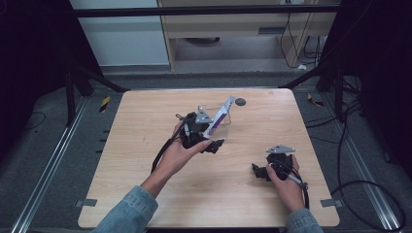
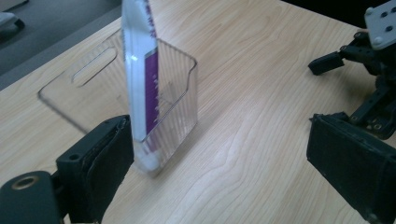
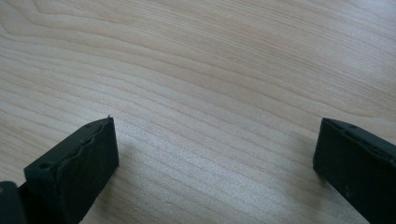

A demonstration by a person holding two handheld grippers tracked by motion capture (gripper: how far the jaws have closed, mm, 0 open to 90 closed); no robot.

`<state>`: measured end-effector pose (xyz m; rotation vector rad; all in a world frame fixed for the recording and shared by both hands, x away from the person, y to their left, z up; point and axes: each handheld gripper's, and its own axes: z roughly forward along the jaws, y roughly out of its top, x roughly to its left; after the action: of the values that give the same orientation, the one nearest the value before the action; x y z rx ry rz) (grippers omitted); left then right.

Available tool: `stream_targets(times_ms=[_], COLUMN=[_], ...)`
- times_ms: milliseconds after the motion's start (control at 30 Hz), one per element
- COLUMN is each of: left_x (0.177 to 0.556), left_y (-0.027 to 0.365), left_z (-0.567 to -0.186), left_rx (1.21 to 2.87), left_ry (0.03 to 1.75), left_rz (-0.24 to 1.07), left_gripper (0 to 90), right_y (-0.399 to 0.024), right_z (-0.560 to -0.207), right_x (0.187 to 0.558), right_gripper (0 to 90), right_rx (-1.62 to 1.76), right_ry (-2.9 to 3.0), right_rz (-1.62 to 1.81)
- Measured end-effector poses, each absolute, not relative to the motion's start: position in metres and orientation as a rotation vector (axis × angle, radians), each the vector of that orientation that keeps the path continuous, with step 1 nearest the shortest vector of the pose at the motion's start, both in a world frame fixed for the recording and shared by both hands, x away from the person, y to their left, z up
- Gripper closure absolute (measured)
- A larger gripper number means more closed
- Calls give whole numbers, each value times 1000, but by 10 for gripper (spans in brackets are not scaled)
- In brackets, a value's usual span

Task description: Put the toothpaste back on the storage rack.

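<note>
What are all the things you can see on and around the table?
Clear holder: one, see-through plastic, upright near the table's middle.
Packet: one, white with a purple stripe, standing tilted inside the holder.
Round disc: one, dark grey, on the table by its far edge.
Table: one, light wood.
Cables: several, black, on the floor at the right.
Left gripper: one, black, jaws open, just beside the holder.
Right gripper: one, black, jaws open over bare wood.
Hands: two, with denim sleeves, from the near edge.

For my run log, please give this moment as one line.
left hand-held gripper: open, beside clear holder | white-purple packet: in holder | right hand-held gripper: open, empty
</note>
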<state>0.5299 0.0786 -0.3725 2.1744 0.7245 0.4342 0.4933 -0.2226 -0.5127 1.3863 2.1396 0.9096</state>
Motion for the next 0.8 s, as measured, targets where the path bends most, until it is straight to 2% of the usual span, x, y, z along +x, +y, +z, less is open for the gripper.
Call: stream_targets(times_ms=[467, 800], left_x=[530, 539], left_y=[125, 164], left_z=[-394, -420], left_rx=[2172, 2158], left_ry=[776, 889], left_rz=[441, 469], left_gripper=[46, 55], right_y=[-222, -222], right_z=[-513, -513], right_x=[493, 493], right_gripper=[4, 4], right_rx=[1391, 1392], right_ry=[2133, 2133], right_rz=[906, 906])
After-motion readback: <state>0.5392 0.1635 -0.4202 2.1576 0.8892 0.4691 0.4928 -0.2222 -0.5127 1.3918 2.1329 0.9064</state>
